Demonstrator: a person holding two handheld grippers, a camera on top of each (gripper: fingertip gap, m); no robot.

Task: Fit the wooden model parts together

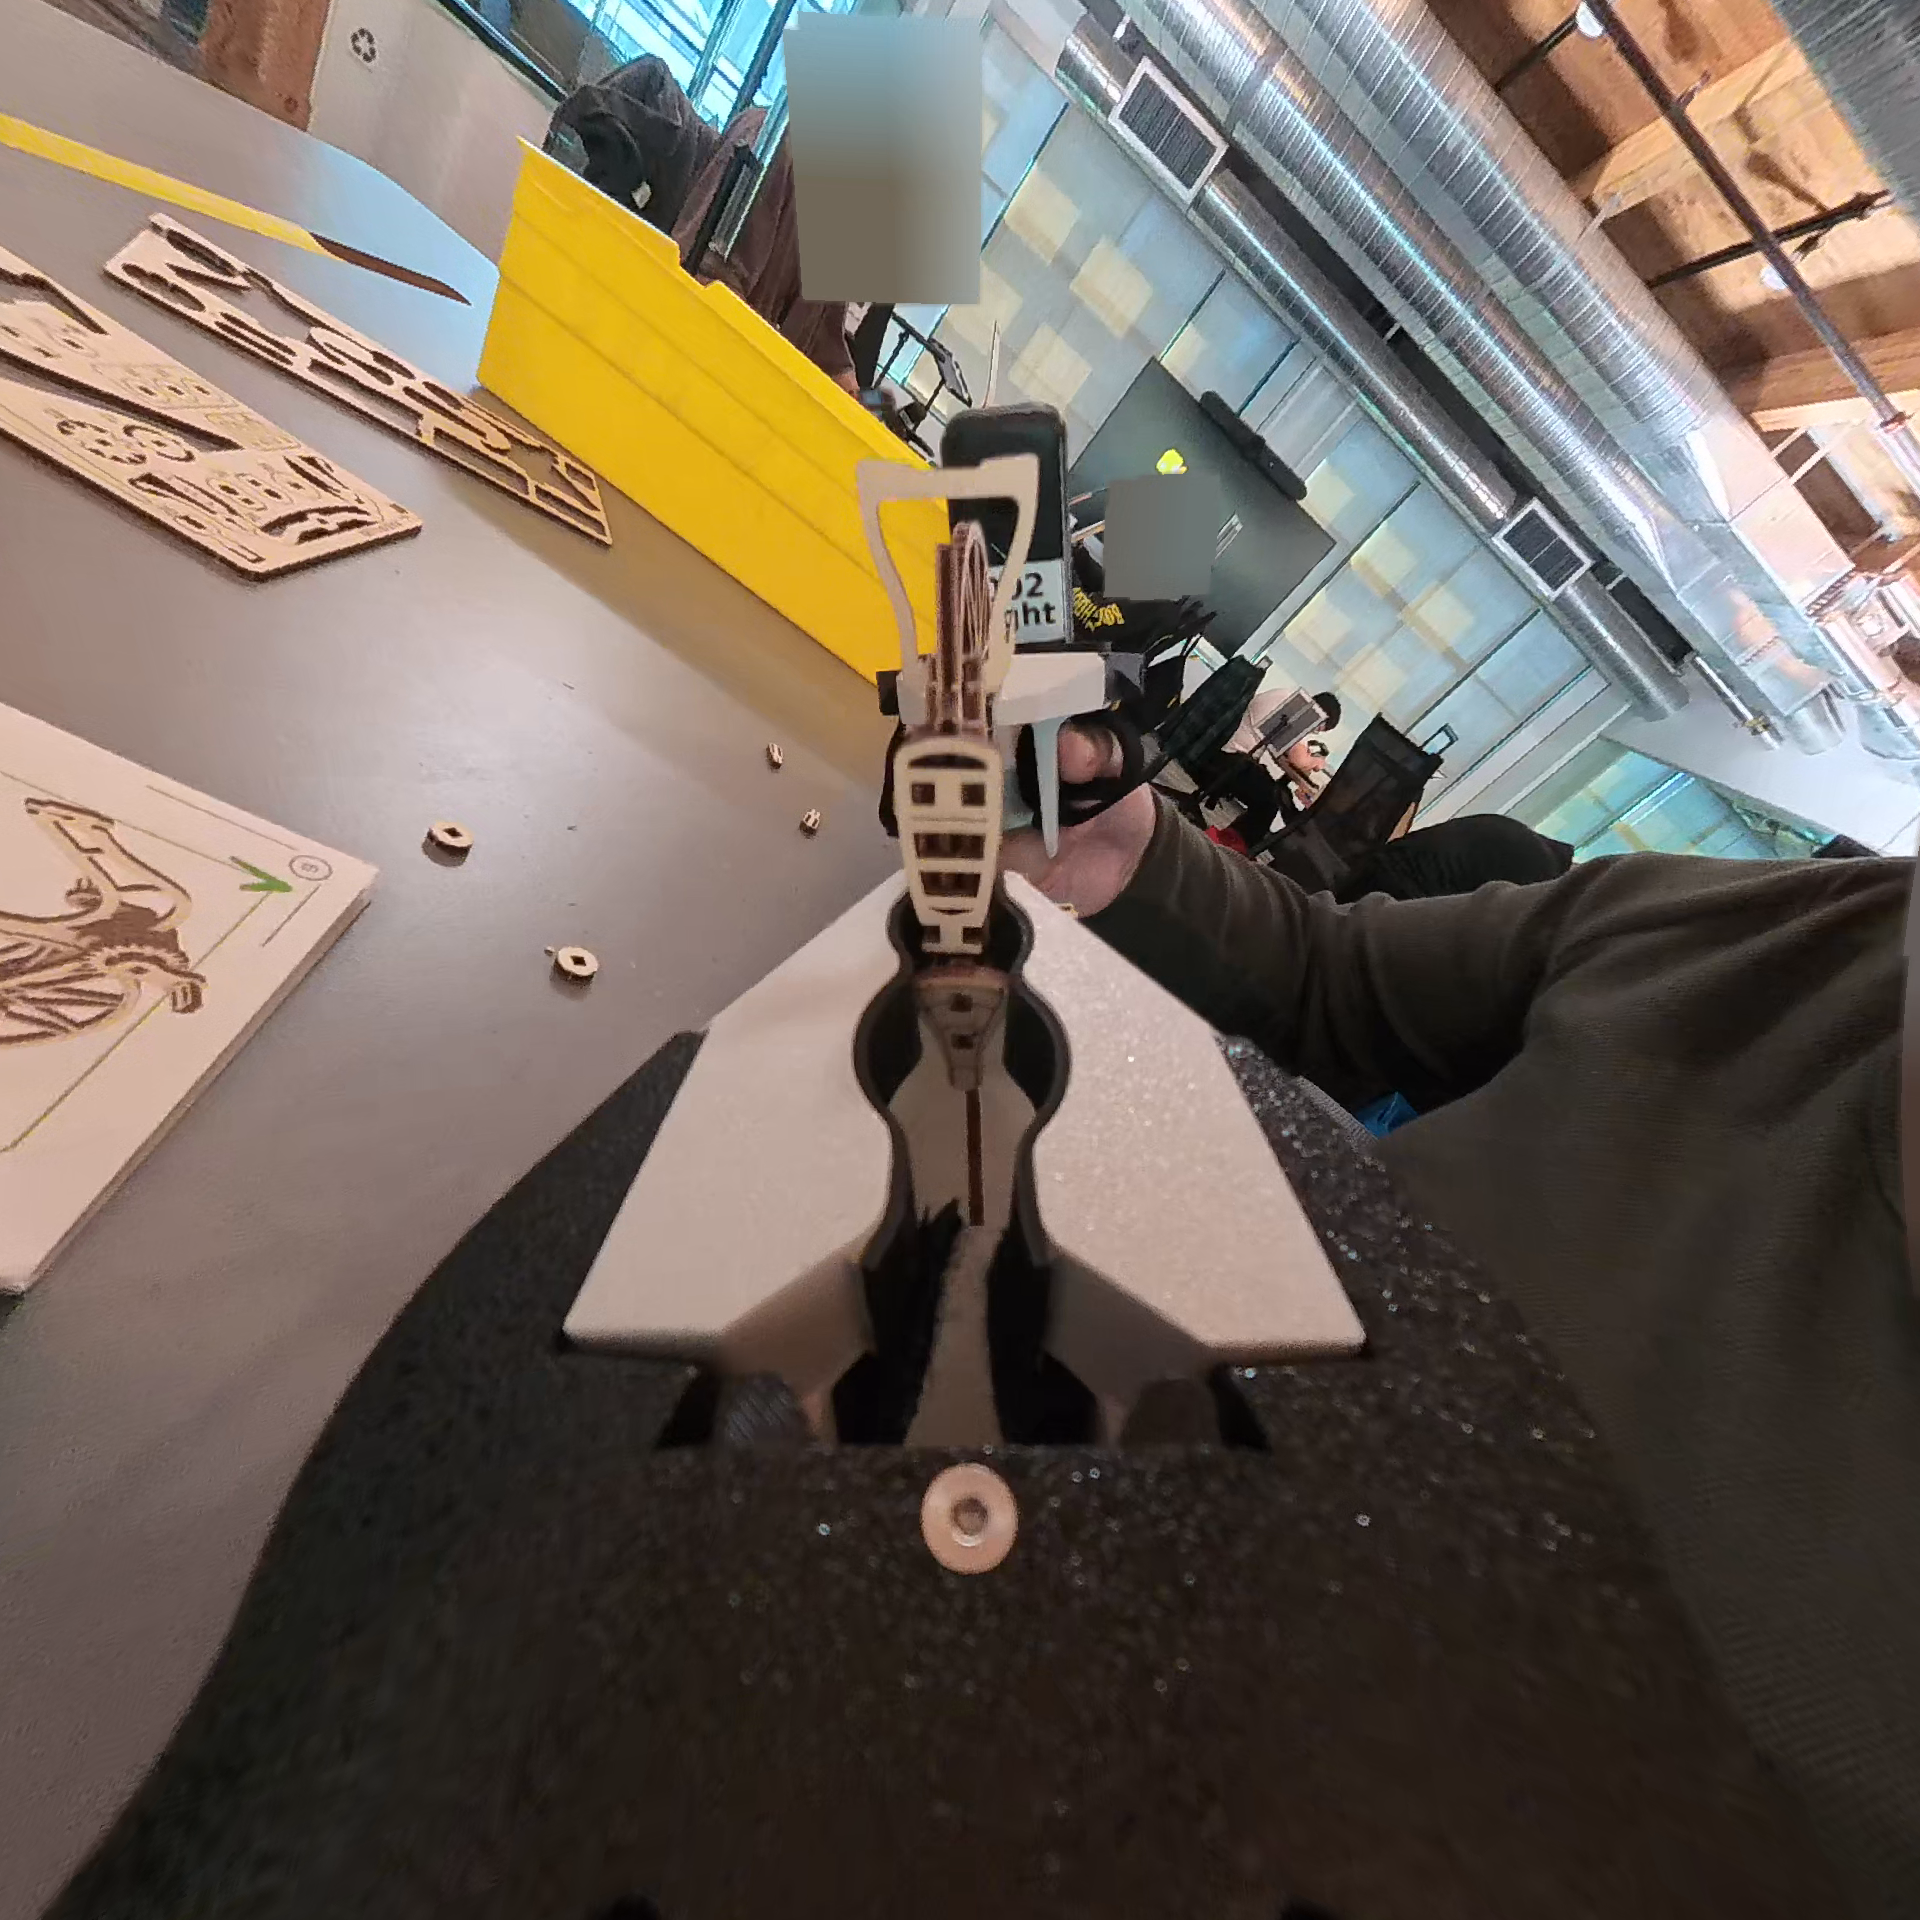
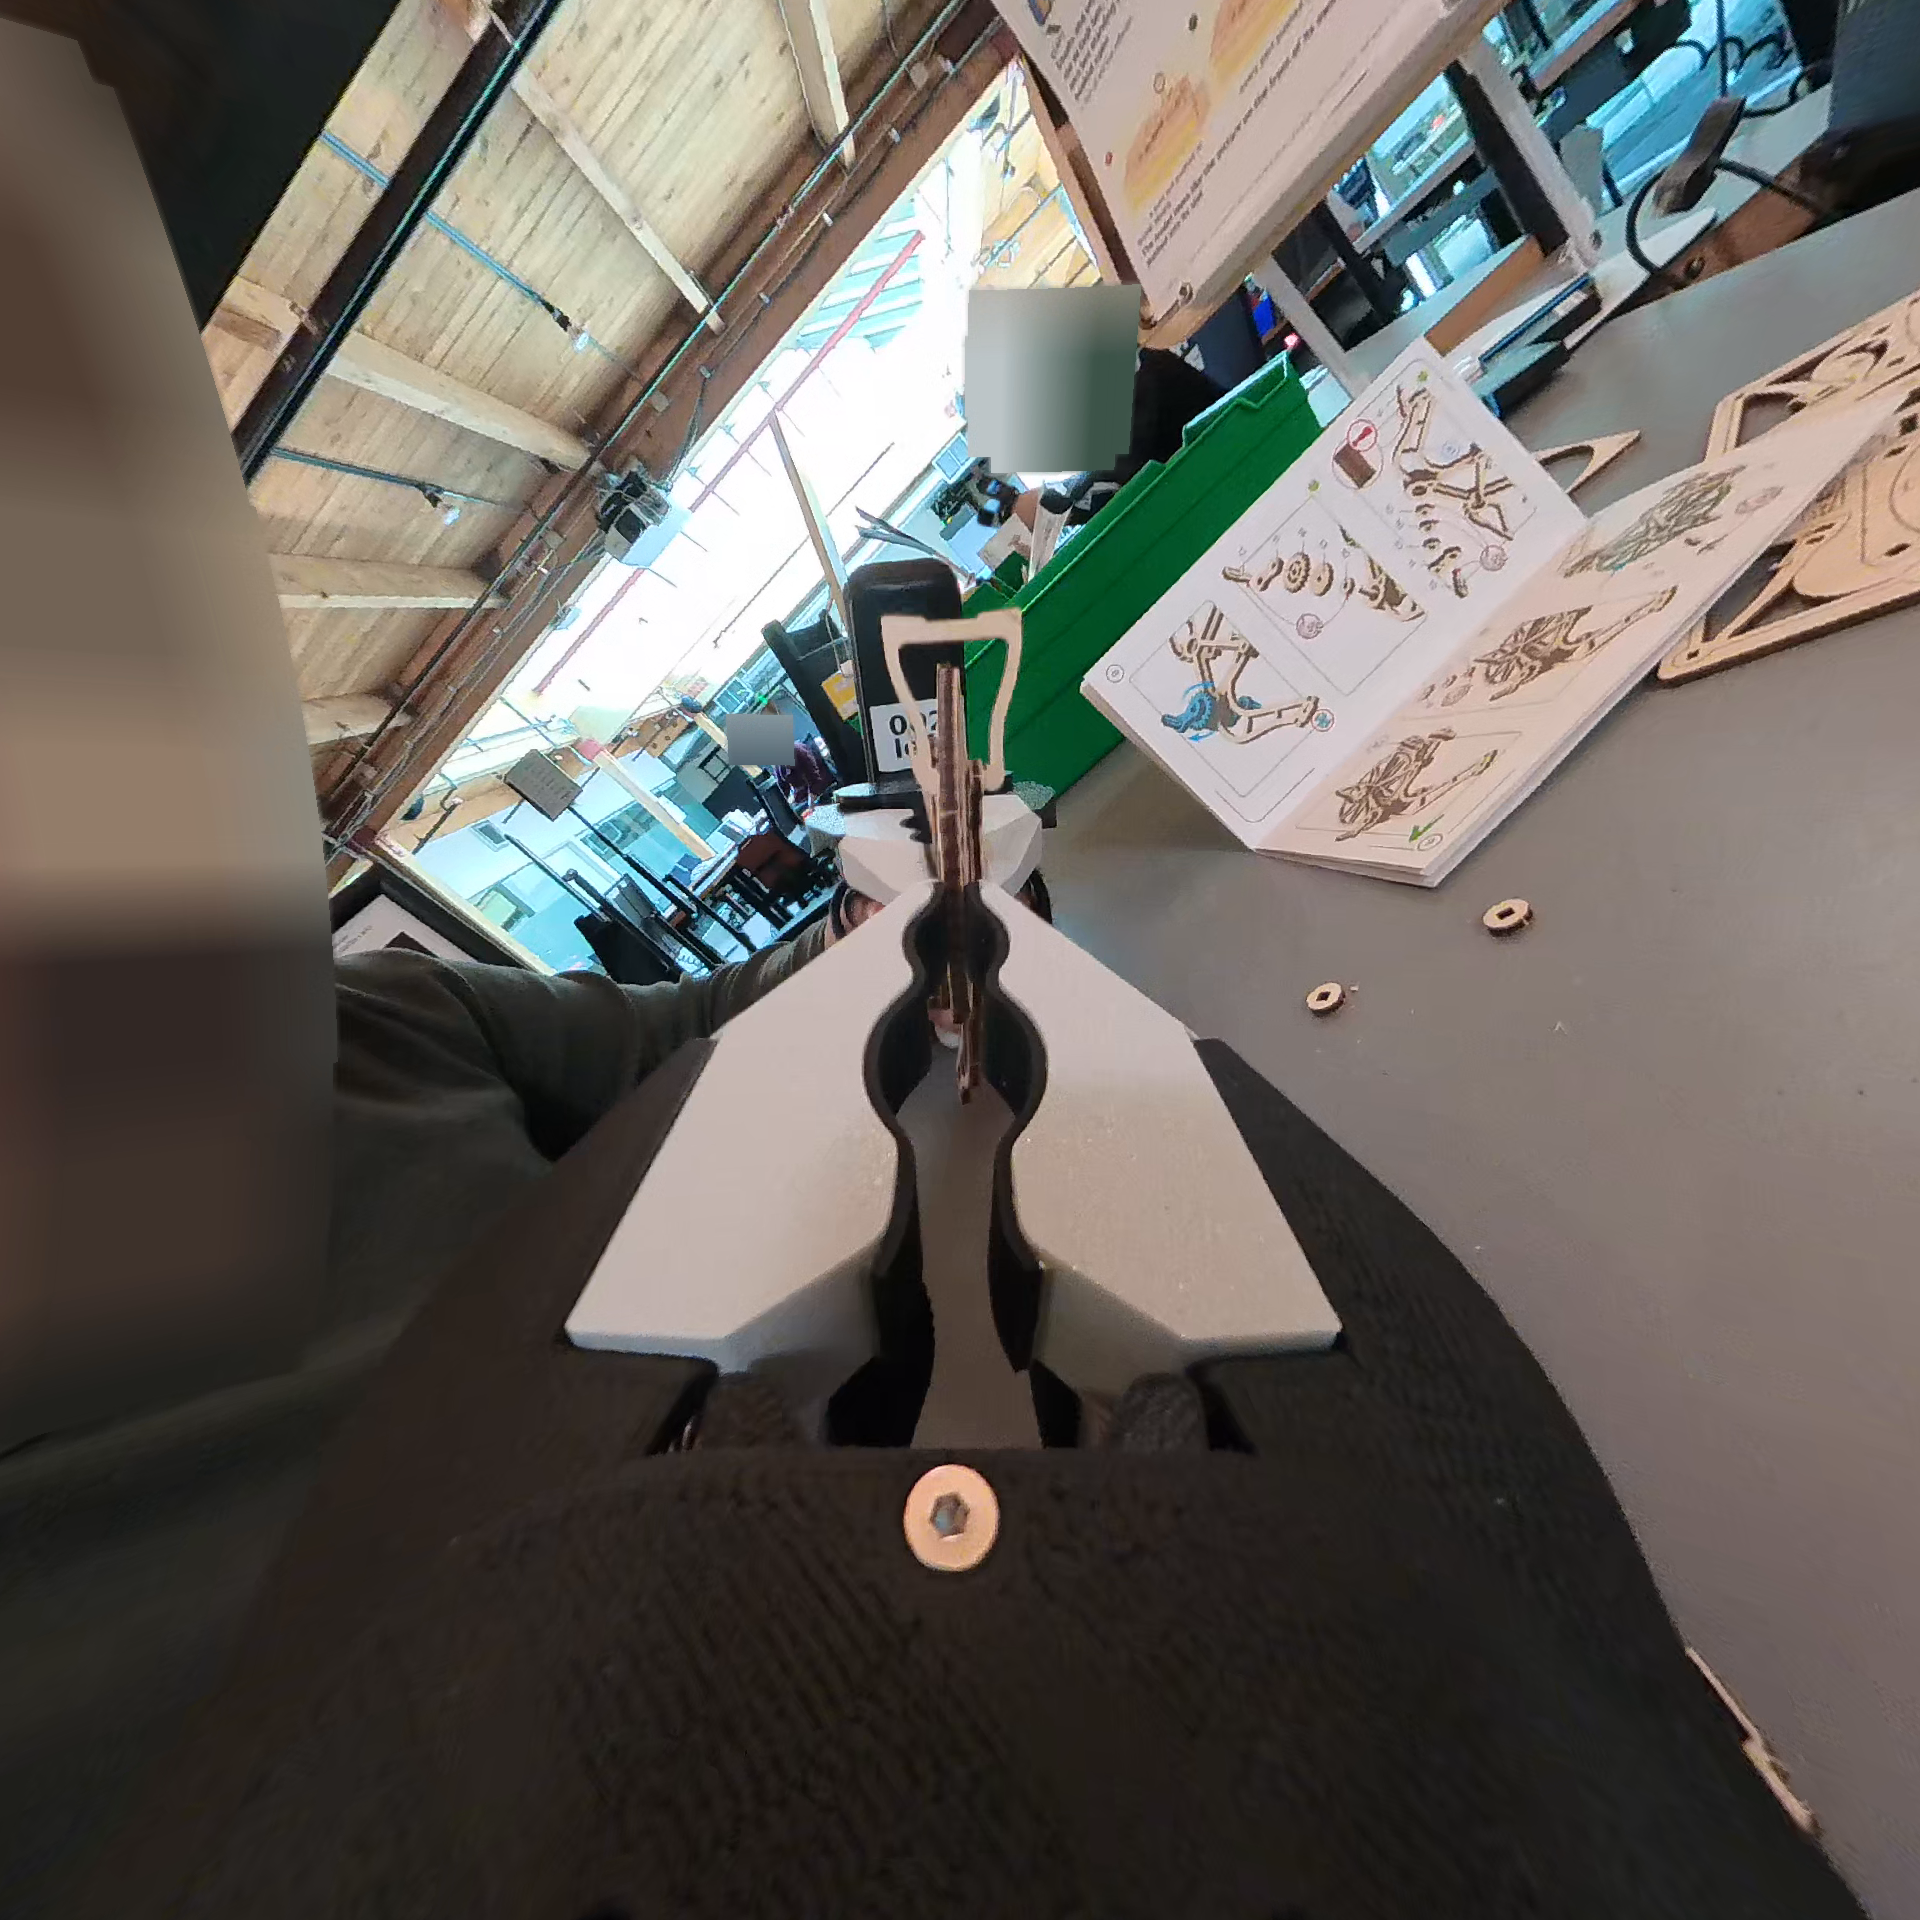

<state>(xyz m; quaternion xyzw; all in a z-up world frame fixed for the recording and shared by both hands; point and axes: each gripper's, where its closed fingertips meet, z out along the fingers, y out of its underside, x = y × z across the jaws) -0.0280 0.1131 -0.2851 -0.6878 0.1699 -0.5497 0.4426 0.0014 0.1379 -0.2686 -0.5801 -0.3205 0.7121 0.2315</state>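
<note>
So we've got both grippers pinching the same wooden model [image 1: 954, 831], held up in the air over the grey table [image 1: 436, 675]. In the left wrist view, our left gripper [image 1: 956, 925] is clamped on the model's lower end at the centre of the frame, with the right gripper [image 1: 940, 696] just above it, facing us and gripping the other end. In the right wrist view, our right gripper [image 2: 954, 904] is pressed onto the thin wooden edge mid-frame. The instruction booklet [image 2: 1423, 665] lies open at the right, little wooden washers [image 2: 1507, 916] below it. Cut-out wooden sheets [image 1: 208, 447] sit upper left in the left view, by a yellow bin [image 1: 665, 374].
</note>
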